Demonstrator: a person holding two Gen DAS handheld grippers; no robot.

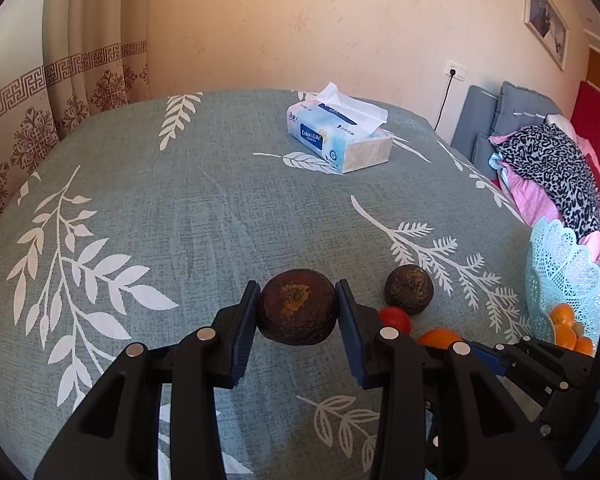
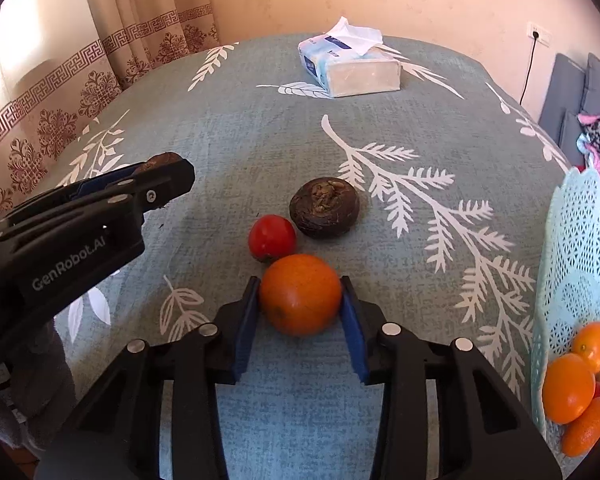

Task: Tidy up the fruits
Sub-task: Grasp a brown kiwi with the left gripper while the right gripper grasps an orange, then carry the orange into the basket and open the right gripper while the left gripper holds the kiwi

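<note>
We have the left tool (image 1: 297, 312) clenched on a dark brown fruit (image 1: 297, 307), its blue pads pressing the fruit's two sides at the widest part. The rough, wrinkled skin should give good friction, and the fruit looks firm and light, so a side grip like this ought to hold. The right tool (image 2: 300, 295) grasps an orange (image 2: 300, 294) the same way, pads on either side; we judge its peel smoother and a little springy, so a moderate squeeze across the middle suits it best.

Just beyond the right tool lie a small red fruit (image 2: 272, 238), touching the orange or nearly so, and a second brown fruit (image 2: 324, 207) beside it. The red one looks thin-skinned and easiest to bruise, so it calls for the gentlest hold.

Far to the right of the right tool stands a pale lattice basket (image 2: 572, 248) already holding several oranges, the likely place for the rest.

The bench (image 2: 260, 140) wears a grey-green cloth with white leaves, soft enough to stop round fruit rolling. Far ahead sits a tissue pack (image 2: 350, 66); curtains (image 2: 100, 80) hang off to the left
</note>
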